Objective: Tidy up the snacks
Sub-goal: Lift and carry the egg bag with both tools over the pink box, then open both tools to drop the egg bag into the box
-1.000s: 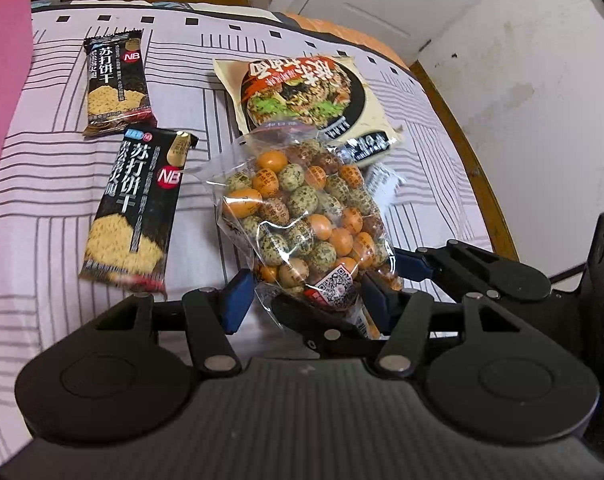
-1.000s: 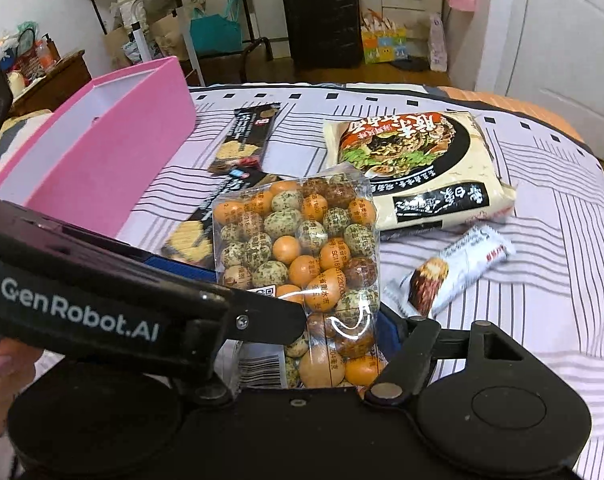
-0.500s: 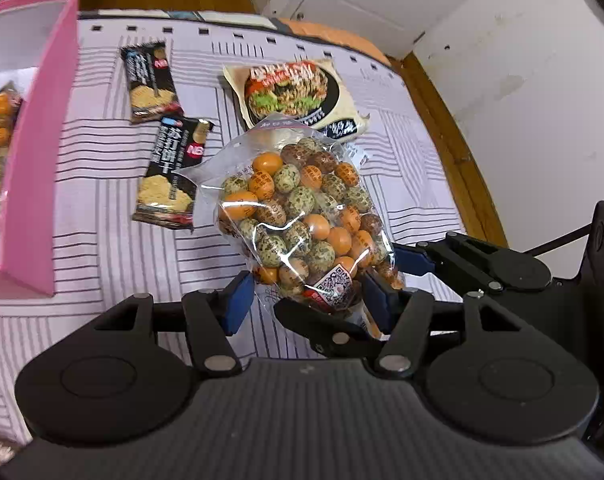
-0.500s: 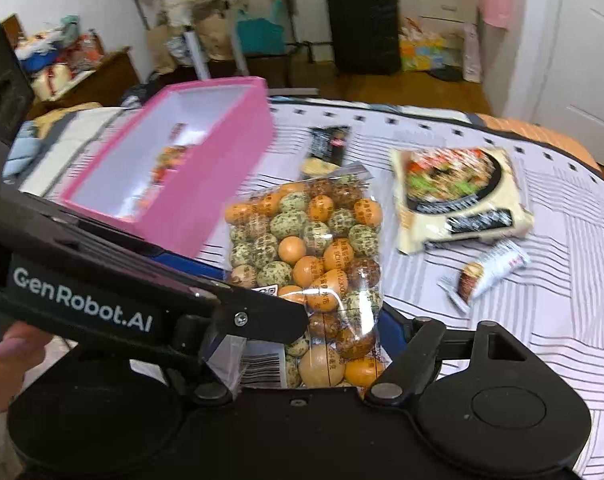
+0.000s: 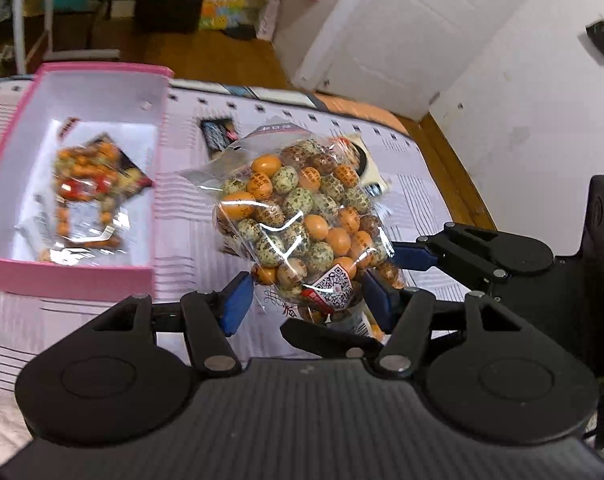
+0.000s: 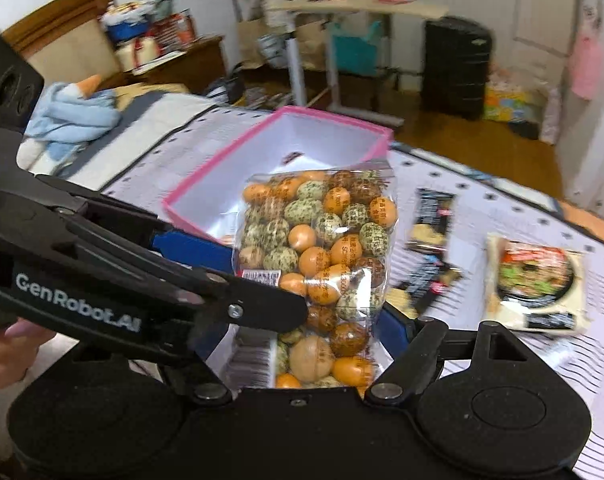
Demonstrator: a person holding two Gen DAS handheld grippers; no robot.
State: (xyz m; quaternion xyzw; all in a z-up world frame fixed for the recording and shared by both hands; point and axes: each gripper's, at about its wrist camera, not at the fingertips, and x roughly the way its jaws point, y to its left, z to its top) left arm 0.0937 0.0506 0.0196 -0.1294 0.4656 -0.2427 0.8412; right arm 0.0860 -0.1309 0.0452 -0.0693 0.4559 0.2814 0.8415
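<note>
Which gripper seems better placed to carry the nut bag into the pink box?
Probably the right gripper: the nut bag sits squarely between its fingers, with the pink box straight ahead.

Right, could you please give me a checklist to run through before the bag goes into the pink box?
1. Bag of coated nuts clear of the striped sheet: ok, it hangs above it.
2. Right gripper pressing on the bag: ok, as far as both views show.
3. Left gripper pressing on the bag: cannot tell; the bag sits between its fingers, but contact is unclear.
4. Pink box open: ok, no lid on it.
5. Room inside: ok, a second bag lies there with bare floor at the far end.
6. Bag over the box: not ok, it hangs beside the box.
</note>
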